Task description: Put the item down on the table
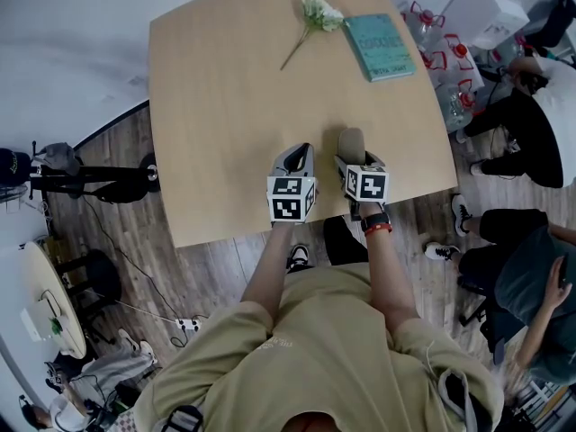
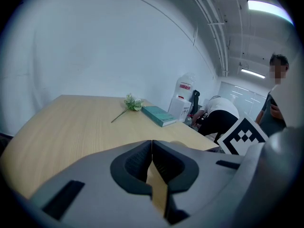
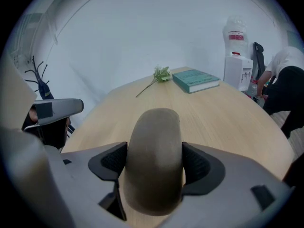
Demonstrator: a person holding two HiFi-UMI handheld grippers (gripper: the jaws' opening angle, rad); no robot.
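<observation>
Right claw is clamped on both sides of a rounded tan item, held over the near part of the wooden counter; can't tell if it touches the surface. Left claw sits just beside it, jaws closed together with nothing between them. An artificial flower sprig and a teal book lie well apart at the far edge.

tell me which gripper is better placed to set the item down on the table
Right. The right gripper holds the tan rounded item over the table; the left gripper is shut and empty.
</observation>
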